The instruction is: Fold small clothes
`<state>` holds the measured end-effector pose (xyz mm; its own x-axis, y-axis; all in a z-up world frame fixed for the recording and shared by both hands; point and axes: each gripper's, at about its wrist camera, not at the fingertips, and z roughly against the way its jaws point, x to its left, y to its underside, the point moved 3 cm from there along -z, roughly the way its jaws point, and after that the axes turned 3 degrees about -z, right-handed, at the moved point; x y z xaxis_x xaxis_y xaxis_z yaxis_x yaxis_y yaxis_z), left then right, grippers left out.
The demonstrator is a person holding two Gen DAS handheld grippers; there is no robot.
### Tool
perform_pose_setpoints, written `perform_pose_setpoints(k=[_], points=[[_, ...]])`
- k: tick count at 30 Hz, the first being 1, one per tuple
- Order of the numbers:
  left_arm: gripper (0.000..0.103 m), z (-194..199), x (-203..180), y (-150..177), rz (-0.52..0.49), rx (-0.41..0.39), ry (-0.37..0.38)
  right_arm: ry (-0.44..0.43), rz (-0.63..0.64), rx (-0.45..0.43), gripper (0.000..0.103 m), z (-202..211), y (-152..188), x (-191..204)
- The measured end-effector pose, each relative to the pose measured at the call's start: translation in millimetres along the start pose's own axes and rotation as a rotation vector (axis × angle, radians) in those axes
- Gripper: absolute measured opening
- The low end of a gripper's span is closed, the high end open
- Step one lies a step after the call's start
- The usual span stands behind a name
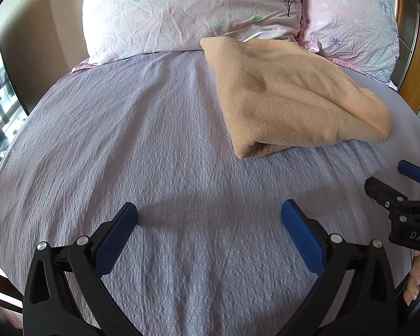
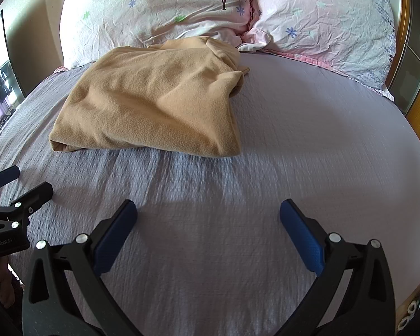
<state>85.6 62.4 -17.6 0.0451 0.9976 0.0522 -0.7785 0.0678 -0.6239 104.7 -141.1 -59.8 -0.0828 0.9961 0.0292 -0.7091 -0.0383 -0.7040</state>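
Folded tan garment on the bed, both grippers empty

Left gripper (image 1: 209,218) and right gripper (image 2: 208,218) hover with jaws wide apart; the garment (image 2: 151,98) lies ahead, beyond both, its long axis running toward the pillows (image 2: 165,8).

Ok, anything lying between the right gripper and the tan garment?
Nothing: only bare lilac bedspread lies between the open right gripper and the tan fleece garment, clearest in the right wrist view.

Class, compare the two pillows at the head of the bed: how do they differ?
The left pillow is paler, almost white, with a tree print; the right pillow is pinker, without one. The tan fleece garment touches only the left pillow. Both are wrinkled and scattered with small flowers.
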Motion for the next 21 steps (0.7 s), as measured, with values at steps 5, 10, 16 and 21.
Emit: perform_pose_setpoints(k=[5,10,16,21], points=[[0.102,-0.2,0.3,-0.1,0.000,-0.001,0.000,0.000,0.000,0.000,0.101,-0.2,0.0,0.2],[0.102,-0.3,0.5,-0.2,0.000,0.000,0.000,0.000,0.000,0.000,0.101,-0.2,0.0,0.2],[0.102,0.0,-0.2,-0.9,0.002,0.005,-0.001,0.001,-0.001,-0.001,0.101,-0.3,0.0,0.5],[0.102,-0.5,-0.1,-1.4,0.001,0.008,0.000,0.001,-0.002,-0.001,0.101,-0.5,-0.1,0.8]])
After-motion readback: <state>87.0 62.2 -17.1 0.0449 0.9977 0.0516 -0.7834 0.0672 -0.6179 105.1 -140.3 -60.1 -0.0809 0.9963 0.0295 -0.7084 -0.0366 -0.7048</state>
